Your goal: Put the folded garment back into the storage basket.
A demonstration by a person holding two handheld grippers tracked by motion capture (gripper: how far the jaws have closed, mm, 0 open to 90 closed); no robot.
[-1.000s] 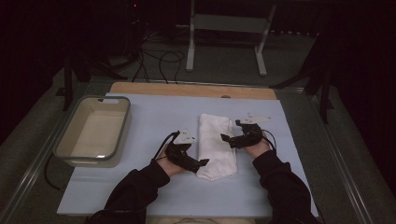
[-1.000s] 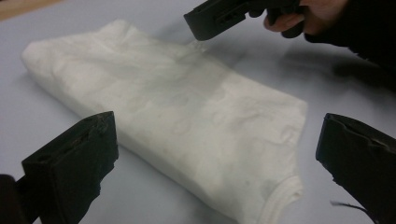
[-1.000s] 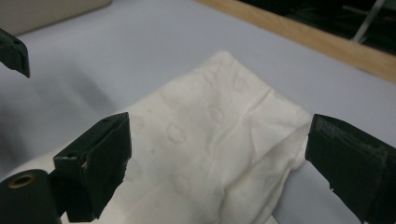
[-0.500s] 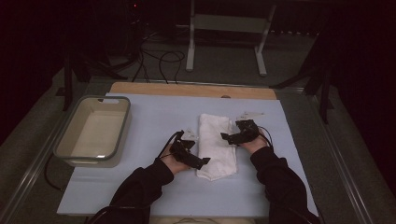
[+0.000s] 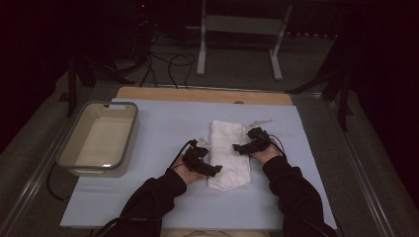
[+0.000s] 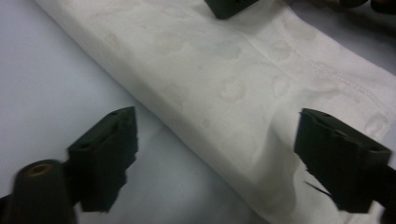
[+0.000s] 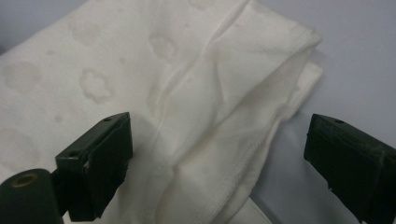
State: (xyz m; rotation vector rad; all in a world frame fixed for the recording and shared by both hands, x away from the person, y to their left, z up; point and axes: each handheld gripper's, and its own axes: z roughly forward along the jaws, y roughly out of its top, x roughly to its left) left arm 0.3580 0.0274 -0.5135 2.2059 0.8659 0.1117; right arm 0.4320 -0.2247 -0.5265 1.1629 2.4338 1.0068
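We see an empty tub (image 5: 99,140) sitting at the left side of the pale blue tabletop (image 5: 163,118), with cables (image 5: 165,61) and a metal stand (image 5: 239,37) on the floor beyond.

The high view is dim: light falls from above on the pale blue bench (image 5: 163,197), while the floor beyond, toward 12 o'clock, sinks into near black. Grain softens its detail. Both gripper views are brighter and evenly lit; the white towel (image 6: 243,88) shows faint blotches and soft fold shadows. The near black tongs blur at 7 o'clock, and soft smear dulls the edges.
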